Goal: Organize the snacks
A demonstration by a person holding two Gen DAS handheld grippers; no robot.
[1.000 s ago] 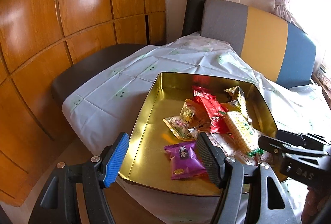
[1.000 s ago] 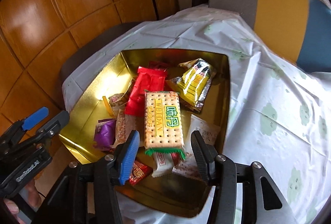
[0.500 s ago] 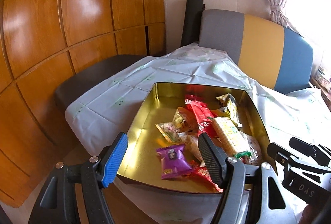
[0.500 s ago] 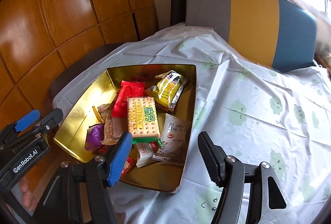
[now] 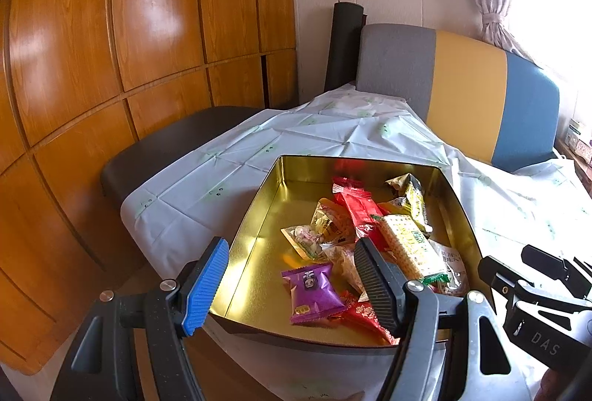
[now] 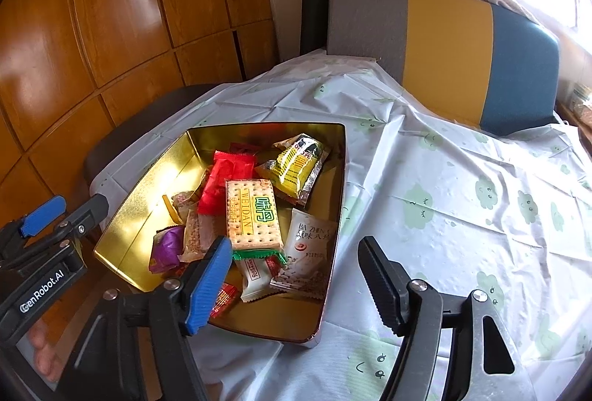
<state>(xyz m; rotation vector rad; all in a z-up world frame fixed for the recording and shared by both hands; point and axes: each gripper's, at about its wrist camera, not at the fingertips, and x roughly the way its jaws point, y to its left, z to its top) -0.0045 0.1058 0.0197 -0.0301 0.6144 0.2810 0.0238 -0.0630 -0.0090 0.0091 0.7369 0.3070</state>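
A gold tin tray (image 5: 266, 201) (image 6: 148, 186) sits on the table and holds several snacks: a cracker pack (image 5: 410, 245) (image 6: 253, 216), a purple packet (image 5: 312, 292) (image 6: 168, 247), a red packet (image 6: 225, 184), a yellow packet (image 6: 296, 164) and a white packet (image 6: 312, 245). My left gripper (image 5: 292, 282) is open and empty, above the tray's near edge. My right gripper (image 6: 296, 284) is open and empty, over the tray's near right corner.
A pale tablecloth with green prints (image 6: 462, 201) covers the table. A grey, yellow and blue seat back (image 6: 444, 49) stands behind it. A dark chair seat (image 5: 166, 149) is at the left, by wooden wall panels (image 5: 111, 49).
Both grippers have pulled back and up from the tray, so the tray looks smaller and farther. Both stay open and empty. The snacks have not moved.
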